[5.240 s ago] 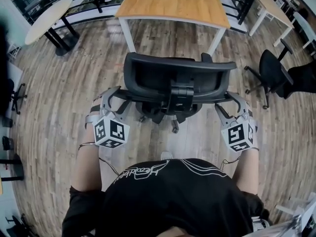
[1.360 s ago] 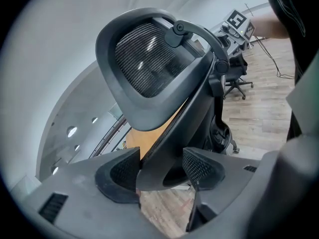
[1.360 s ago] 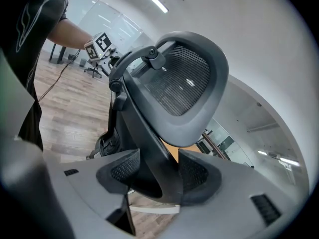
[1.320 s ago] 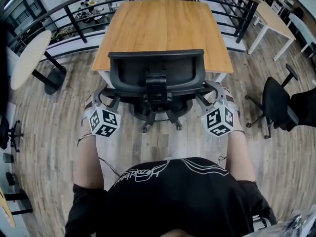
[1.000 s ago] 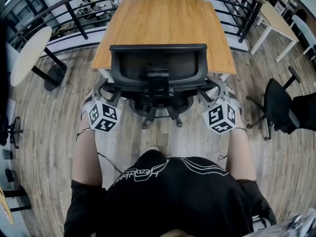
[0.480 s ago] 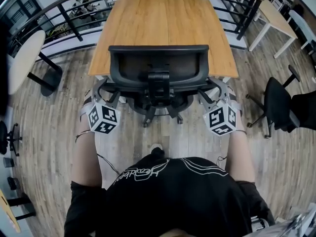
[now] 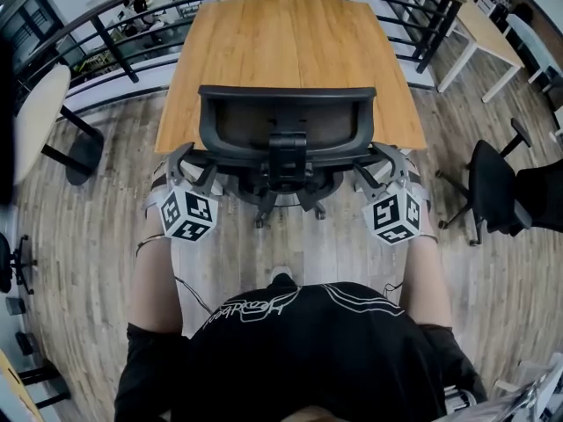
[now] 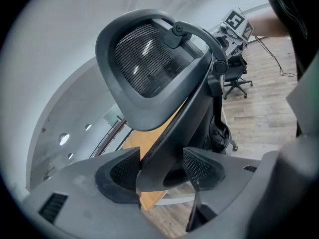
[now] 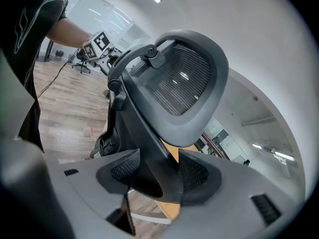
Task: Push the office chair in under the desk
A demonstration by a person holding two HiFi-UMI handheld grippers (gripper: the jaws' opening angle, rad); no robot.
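Note:
A black mesh-backed office chair stands at the near edge of a wooden desk, its seat beneath the top and its backrest against the desk's front edge. My left gripper is shut on the left side of the backrest frame; my right gripper is shut on the right side of the frame. In the left gripper view the frame fills the gap of the left gripper. The right gripper shows the same in its own view. The chair's wheeled base shows below the backrest.
A second black chair stands on the wood floor at the right. A round table is at the left, a white table at the far right. A black railing runs behind the desk. My foot is behind the chair.
The chair, far from the desk five seconds ago, has rolled forward to the desk's edge with both grippers on its back. Over the last second it has barely moved.

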